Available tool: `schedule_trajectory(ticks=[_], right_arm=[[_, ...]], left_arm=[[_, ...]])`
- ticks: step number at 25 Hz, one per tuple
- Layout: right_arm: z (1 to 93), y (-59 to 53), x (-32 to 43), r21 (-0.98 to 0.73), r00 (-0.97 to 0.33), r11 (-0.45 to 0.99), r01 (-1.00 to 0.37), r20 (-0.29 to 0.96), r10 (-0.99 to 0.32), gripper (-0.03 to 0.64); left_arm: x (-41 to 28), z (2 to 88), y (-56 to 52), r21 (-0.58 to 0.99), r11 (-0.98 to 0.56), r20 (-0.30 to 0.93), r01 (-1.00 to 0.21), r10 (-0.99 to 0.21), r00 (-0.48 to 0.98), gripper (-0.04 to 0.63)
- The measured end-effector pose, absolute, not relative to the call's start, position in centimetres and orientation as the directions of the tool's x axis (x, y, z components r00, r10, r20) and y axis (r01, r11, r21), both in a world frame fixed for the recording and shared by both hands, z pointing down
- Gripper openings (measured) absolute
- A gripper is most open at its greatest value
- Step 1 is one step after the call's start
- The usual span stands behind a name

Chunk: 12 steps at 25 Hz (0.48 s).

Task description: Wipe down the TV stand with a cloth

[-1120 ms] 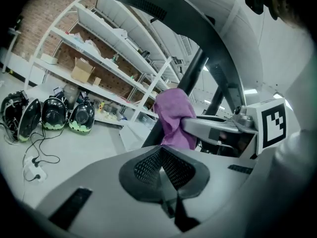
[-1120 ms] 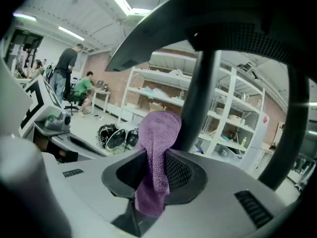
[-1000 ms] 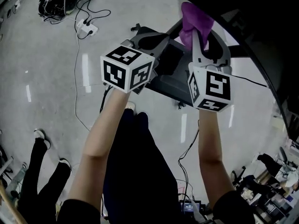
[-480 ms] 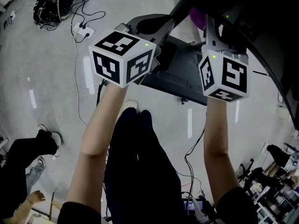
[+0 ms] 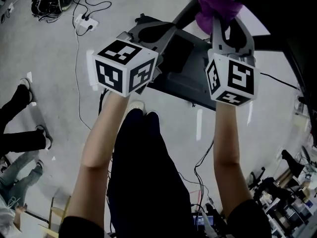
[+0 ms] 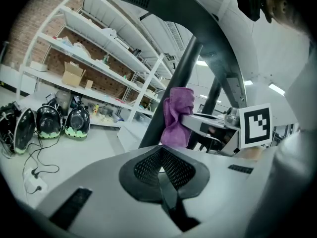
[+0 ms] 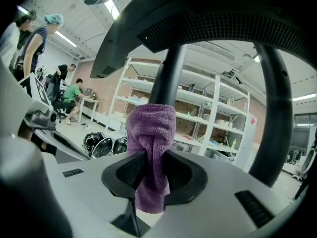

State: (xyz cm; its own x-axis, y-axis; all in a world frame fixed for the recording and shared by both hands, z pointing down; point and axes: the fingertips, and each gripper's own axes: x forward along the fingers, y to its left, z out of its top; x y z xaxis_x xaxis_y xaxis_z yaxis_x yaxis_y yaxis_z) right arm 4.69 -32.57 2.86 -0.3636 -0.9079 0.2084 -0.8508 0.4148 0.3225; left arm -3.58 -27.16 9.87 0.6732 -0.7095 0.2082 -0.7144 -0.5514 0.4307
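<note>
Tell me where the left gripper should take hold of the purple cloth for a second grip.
Probably the bunched end of the purple cloth that bulges beyond the right gripper, whose jaws pinch its middle. Come from the person's left with the left gripper, now shut and empty, opened first: that end stands free there, while the tail hangs close behind the jaws.

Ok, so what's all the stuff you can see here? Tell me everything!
cloth: one, purple, pinched in the right hand-held gripper
TV stand: one, dark grey, on the floor ahead
shelves: several, white, along the back wall
power strip: one, white, on the floor, far left
people's legs: a few, dark, left edge
left hand-held gripper: one, grey, shut, empty
right hand-held gripper: one, grey, shut on the cloth
</note>
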Motion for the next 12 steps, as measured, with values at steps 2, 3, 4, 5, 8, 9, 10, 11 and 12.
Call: schedule_trajectory(ticks=[2,3,4,5,8,9,10,11,12], right_arm=[[4.6,-32.8,4.9,0.312,-0.365,0.425,-0.850,0.235,-0.901,0.111],[5.4,-32.9,5.1,0.305,-0.365,0.430,-0.850,0.248,-0.897,0.112],[6.3,-33.0,5.2,0.298,-0.366,0.435,-0.849,0.262,-0.893,0.112],[7.1,-33.1,5.3,0.291,-0.366,0.441,-0.849,0.277,-0.888,0.112],[9.7,-33.4,5.6,0.276,-0.362,0.452,-0.848,0.321,-0.875,0.112],[10.5,-33.5,5.7,0.268,-0.361,0.455,-0.849,0.336,-0.870,0.112],[11.2,-33.5,5.9,0.254,-0.360,0.458,-0.851,0.352,-0.864,0.112],[11.9,-33.5,6.1,0.239,-0.360,0.462,-0.854,0.368,-0.857,0.112],[12.5,-33.4,6.2,0.224,-0.361,0.465,-0.856,0.385,-0.850,0.112]], left_arm=[[-3.8,11.2,-27.1,0.440,-0.539,0.223,-0.719,-0.710,0.668,0.007],[-3.8,11.8,-27.1,0.444,-0.533,0.230,-0.720,-0.709,0.666,0.008],[-3.9,12.4,-27.0,0.448,-0.527,0.238,-0.722,-0.709,0.664,0.008],[-3.9,13.0,-26.9,0.451,-0.522,0.245,-0.724,-0.708,0.663,0.008],[-4.1,14.7,-26.8,0.460,-0.508,0.266,-0.728,-0.704,0.659,0.008],[-4.1,15.1,-26.7,0.462,-0.505,0.272,-0.729,-0.702,0.658,0.008],[-4.1,15.5,-26.6,0.464,-0.502,0.276,-0.730,-0.700,0.658,0.008],[-4.0,15.8,-26.5,0.466,-0.501,0.280,-0.730,-0.699,0.658,0.007],[-3.9,16.0,-26.4,0.466,-0.500,0.284,-0.730,-0.696,0.659,0.008]])
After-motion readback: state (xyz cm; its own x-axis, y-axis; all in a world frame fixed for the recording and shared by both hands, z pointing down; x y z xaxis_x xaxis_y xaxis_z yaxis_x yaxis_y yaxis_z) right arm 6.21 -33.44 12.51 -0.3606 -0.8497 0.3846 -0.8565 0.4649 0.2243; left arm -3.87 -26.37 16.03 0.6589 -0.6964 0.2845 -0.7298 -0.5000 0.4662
